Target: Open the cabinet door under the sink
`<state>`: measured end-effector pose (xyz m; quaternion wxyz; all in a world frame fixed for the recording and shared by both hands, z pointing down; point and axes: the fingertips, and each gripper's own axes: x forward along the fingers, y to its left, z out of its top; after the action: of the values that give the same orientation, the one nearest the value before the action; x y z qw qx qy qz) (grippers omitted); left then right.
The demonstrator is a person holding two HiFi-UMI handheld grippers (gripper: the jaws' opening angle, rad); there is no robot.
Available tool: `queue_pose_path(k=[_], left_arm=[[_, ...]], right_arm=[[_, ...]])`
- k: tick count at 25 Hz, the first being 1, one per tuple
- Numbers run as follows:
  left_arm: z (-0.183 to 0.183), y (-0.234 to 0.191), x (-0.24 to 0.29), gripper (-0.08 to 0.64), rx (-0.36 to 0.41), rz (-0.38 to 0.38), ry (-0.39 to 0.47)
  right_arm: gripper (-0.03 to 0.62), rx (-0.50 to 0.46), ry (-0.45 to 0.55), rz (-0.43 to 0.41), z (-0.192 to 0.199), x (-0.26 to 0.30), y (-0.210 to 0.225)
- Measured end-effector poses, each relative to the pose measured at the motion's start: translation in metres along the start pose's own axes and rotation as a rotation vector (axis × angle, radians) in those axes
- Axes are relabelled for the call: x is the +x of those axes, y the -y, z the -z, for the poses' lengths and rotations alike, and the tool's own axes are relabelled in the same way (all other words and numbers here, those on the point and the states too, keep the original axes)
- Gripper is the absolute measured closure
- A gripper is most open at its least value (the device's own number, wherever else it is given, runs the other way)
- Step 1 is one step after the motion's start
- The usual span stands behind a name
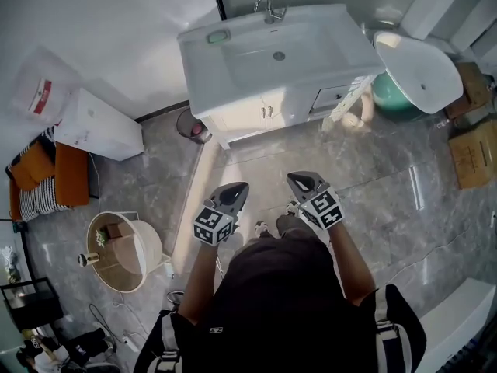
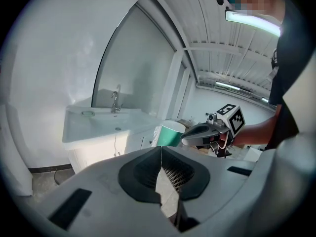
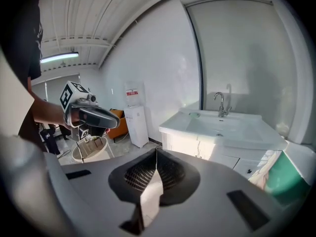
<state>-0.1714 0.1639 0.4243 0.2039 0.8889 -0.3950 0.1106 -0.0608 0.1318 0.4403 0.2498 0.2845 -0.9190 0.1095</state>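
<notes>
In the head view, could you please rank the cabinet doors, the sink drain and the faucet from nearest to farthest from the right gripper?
From the right gripper:
1. Cabinet doors, straight ahead, under the basin.
2. Sink drain, mid-basin.
3. Faucet, back rim.

**Clear floor to the doors, clutter on both flanks**

The floor (image 1: 256, 165) in front of the cabinet doors (image 1: 260, 115) lies bare, giving a straight way in. Left of the doors, a small round bin (image 1: 192, 127) stands at the corner of the vanity (image 1: 203, 68), and a white box (image 1: 97, 124) stands farther left. On the right, a pale cloth (image 1: 347, 107) hangs at the vanity's corner. A green tub (image 1: 392, 99) under a white oval panel (image 1: 419, 70) crowds that side. A round basket (image 1: 124, 251) stands well back on the left.
</notes>
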Motion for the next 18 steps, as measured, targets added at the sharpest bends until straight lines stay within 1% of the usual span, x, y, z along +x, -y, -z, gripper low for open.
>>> queue_pose_path(k=[3,6,8,11,14,16,18], left_arm=[[0.0,-0.005,0.01,0.543,0.002,-0.002,-0.024],[-0.004,-0.008,0.025,0.543,0.033,-0.004,-0.058],[-0.013,-0.01,0.034,0.543,0.051,-0.005,-0.048],[-0.033,-0.011,0.046,0.543,0.097,0.005,0.004],[-0.039,-0.014,0.059,0.543,0.171,-0.001,-0.003],[-0.036,-0.018,0.064,0.544,0.204,0.015,-0.03],[-0.029,-0.027,0.067,0.545,0.207,0.057,-0.06]], right_arm=[[0.532,0.006,0.001,0.003,0.0,0.009,0.017],[0.532,0.046,0.004,0.01,0.001,0.019,0.04],[0.532,0.053,0.0,0.01,0.002,0.025,0.054],[0.532,0.043,-0.01,0.012,0.001,0.035,0.073],[0.532,0.065,-0.029,0.026,0.008,0.046,0.094],[0.532,0.085,-0.046,0.051,0.013,0.053,0.104],[0.532,0.113,-0.056,0.077,0.016,0.061,0.11]])
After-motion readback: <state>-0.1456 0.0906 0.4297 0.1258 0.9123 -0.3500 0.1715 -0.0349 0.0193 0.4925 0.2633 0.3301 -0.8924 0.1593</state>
